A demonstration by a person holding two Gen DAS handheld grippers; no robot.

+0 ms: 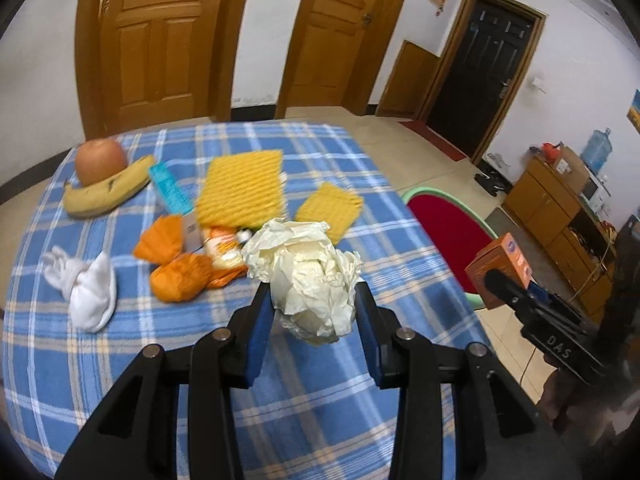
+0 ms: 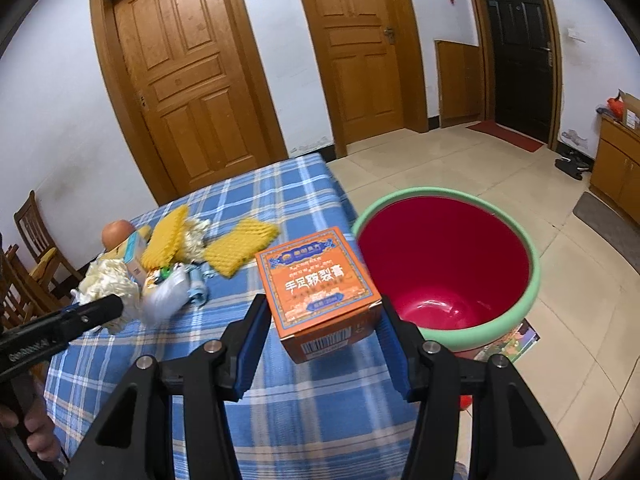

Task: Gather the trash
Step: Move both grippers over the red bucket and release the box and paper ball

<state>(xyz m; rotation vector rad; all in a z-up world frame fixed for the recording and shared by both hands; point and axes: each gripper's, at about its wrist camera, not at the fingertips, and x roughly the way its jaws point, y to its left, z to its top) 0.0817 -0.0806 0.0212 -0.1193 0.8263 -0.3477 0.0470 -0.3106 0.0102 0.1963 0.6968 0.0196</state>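
- Left gripper (image 1: pixel 316 300): fingers clamped on a crumpled cream paper wad (image 1: pixel 310 280), held above the checked bench (image 1: pixel 280 400).
- Right gripper (image 2: pixel 324 320): fingers pressed against both sides of an orange carton (image 2: pixel 320 288), carried at the bench edge, just beside the green-rimmed bin (image 2: pixel 516 300) with the red inside.
- Carton not yet over the bin mouth; dropped now, likely to strike the rim or land back on the bench.
- Grip on the carton sits low near one corner, so a twist or slip in transit seems possible.
- Paper wad soft and springy: loose folds could catch on the pads, or the wad could fall short of the bin, which stands well apart from it.
- More litter on the bench: yellow foam sheets (image 1: pixel 242 186), orange wrappers (image 1: pixel 180 276), a white cloth (image 1: pixel 86 292), perhaps a sock, blurred.
- Banana (image 1: pixel 106 192) and apple (image 1: pixel 100 162) near the litter: risk of sweeping fruit along as trash.
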